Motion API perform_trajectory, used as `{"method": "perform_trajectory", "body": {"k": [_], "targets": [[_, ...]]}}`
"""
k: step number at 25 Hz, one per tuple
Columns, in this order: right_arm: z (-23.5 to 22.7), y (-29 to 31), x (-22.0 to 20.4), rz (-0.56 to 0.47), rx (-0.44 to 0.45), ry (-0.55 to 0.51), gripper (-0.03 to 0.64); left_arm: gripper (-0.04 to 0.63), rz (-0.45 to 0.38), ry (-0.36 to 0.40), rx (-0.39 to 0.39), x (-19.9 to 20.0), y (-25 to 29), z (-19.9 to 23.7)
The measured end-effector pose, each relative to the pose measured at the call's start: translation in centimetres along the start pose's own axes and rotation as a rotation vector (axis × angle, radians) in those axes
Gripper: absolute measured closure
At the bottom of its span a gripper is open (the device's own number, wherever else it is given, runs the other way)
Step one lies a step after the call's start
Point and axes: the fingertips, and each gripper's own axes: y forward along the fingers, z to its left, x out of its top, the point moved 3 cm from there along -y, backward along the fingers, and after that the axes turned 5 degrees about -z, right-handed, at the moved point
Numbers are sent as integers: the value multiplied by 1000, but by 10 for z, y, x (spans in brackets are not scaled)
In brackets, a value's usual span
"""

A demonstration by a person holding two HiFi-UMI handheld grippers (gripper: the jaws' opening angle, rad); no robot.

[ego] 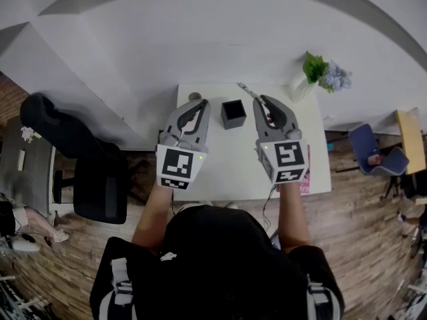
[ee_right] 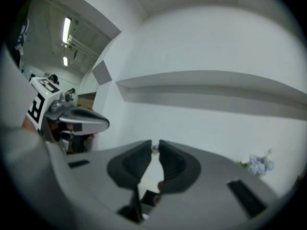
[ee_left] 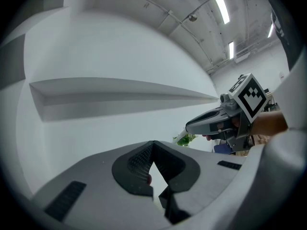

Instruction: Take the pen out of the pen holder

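Observation:
A black square pen holder (ego: 233, 113) stands on the white table (ego: 227, 159), between my two grippers. My right gripper (ego: 261, 101) is held level above the table to the right of the holder, shut on a thin light pen (ego: 245, 91) that sticks out past its tips toward the far left. In the right gripper view only a small metallic bit of the pen (ee_right: 154, 149) shows between the nearly closed jaws of the right gripper (ee_right: 154, 145). My left gripper (ego: 195, 101) hovers left of the holder; the left gripper (ee_left: 152, 145) has its jaws together, and nothing shows between them.
A white pot with a green plant (ego: 312, 69) and pale purple flowers (ego: 335, 79) stands at the table's far right corner. A black office chair (ego: 100, 185) is left of the table, a blue chair (ego: 373, 152) to the right. White wall lies ahead.

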Motion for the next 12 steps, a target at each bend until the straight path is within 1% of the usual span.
{"method": "perform_trajectory", "body": {"k": [12], "targets": [[8, 4, -3, 11, 14, -7, 545, 575, -4, -8, -11, 0, -4, 0]]}}
